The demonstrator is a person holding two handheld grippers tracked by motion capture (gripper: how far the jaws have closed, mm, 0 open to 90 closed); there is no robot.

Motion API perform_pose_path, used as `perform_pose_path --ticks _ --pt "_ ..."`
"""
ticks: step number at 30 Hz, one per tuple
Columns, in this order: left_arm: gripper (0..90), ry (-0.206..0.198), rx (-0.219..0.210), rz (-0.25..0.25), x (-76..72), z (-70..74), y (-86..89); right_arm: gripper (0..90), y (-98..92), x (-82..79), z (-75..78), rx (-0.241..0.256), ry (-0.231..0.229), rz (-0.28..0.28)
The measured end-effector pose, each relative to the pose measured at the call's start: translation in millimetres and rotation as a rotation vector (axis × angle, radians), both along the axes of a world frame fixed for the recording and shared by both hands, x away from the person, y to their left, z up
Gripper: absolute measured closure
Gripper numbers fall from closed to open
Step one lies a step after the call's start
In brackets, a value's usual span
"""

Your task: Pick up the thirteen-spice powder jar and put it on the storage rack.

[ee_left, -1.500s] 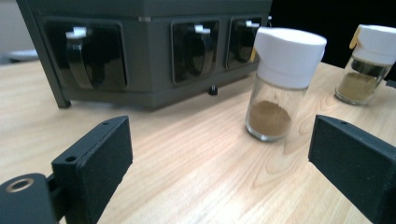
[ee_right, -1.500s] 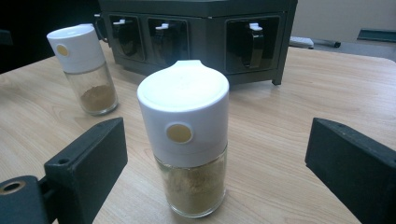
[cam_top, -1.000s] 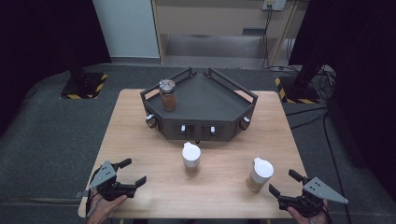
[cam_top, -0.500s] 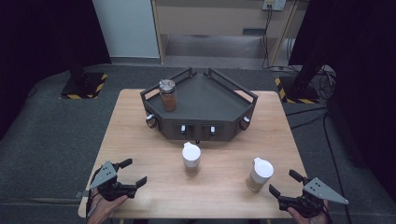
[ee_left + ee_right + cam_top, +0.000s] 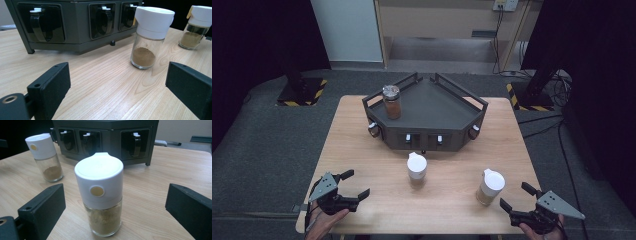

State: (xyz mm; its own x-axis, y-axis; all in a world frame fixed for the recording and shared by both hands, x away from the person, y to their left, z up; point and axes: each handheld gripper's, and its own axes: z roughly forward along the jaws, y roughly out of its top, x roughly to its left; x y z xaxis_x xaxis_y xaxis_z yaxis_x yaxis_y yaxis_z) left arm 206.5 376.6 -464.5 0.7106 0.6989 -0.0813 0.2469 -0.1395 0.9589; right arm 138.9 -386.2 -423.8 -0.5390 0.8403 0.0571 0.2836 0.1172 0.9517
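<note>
While both tools rest apart and empty at the near bench edge, the right tool [image 5: 518, 196] faces a white-capped spice jar [image 5: 490, 187] just beyond it, seemingly pre-grasp; next, closing on it. The left tool [image 5: 354, 184] waits, well apart from the middle jar [image 5: 416, 169].

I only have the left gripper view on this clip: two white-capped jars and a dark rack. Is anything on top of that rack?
Observer: Yes, a metal-lidded jar stands on the rack, near its left corner.
Operator: Where is the right gripper?
Observer: The right gripper is at the table's near right corner, open, facing the right jar.
Operator: Touching it?
Observer: No, its fingers stand apart from the glass.
</note>
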Motion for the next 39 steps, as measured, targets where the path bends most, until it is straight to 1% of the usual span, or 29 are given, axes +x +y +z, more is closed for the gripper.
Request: perform_pose_path --ticks 2,6,9,13,15,16,18,19,21,23,24,25,27,28,32,34,37,39 --pt "4.4 -0.002 0.008 -0.007 0.5 0.7 -1.0 2.8 -1.1 0.3 -0.3 0.005 0.001 0.003" --pt "4.2 0.003 0.009 -0.010 1.0 0.7 -1.5 2.6 -3.3 -0.2 -1.2 0.023 -0.002 -0.007" --pt "3.8 0.008 -0.001 -0.008 1.5 0.0 -0.7 2.9 -4.1 -0.4 0.3 0.030 0.000 -0.010" --pt "3.7 0.008 -0.002 -0.010 2.2 -0.4 -0.7 3.2 -5.3 -0.3 8.4 0.036 -0.005 -0.012" --pt "3.6 0.011 -0.002 -0.009 2.5 -0.3 -1.4 3.2 -7.4 1.6 11.3 0.069 -0.008 -0.005" --pt "3.6 0.011 0.001 -0.011 2.5 -0.1 -1.4 3.1 -7.4 3.2 14.0 0.074 -0.012 0.001" --pt "3.5 0.015 -0.004 -0.009 2.5 -0.4 -1.6 3.2 -4.8 4.8 18.9 0.065 -0.016 0.006" --pt "3.3 0.016 -0.004 -0.008 2.4 -0.4 -1.9 3.2 -4.1 6.3 21.6 0.068 -0.016 0.016" --pt "2.6 0.020 -0.004 -0.004 2.4 -0.1 -2.3 3.2 0.1 8.5 27.6 0.054 -0.025 0.028" --pt "2.4 0.021 -0.009 -0.001 2.3 -0.6 -1.9 3.2 3.0 12.5 32.6 0.058 -0.024 0.045" --pt "2.0 0.021 -0.009 -0.001 2.3 -0.6 -1.9 3.2 3.0 12.5 32.6 0.058 -0.024 0.045" --pt "1.8 0.022 -0.013 0.004 2.0 -1.0 -1.6 3.2 8.0 17.6 38.7 0.045 -0.024 0.060" --pt "1.7 0.025 -0.014 0.010 1.6 -0.9 -1.7 3.2 10.1 23.0 42.4 0.056 -0.020 0.078" --pt "1.6 0.025 -0.014 0.010 1.6 -0.9 -1.7 3.2 10.1 23.0 42.4 0.056 -0.020 0.078" --pt "0.7 0.032 -0.021 0.017 1.7 -1.6 -1.0 3.4 20.7 35.4 56.0 0.046 -0.030 0.111" --pt "0.6 0.032 -0.020 0.020 1.6 -1.6 -1.0 3.4 23.4 37.8 58.4 0.042 -0.034 0.119" --pt "0.4 0.032 -0.023 0.026 1.1 -2.0 -0.6 3.5 36.0 48.9 67.9 0.028 -0.045 0.156" --pt "0.3 0.034 -0.026 0.024 1.5 -2.5 -0.3 3.6 41.3 55.9 71.6 0.035 -0.041 0.180"
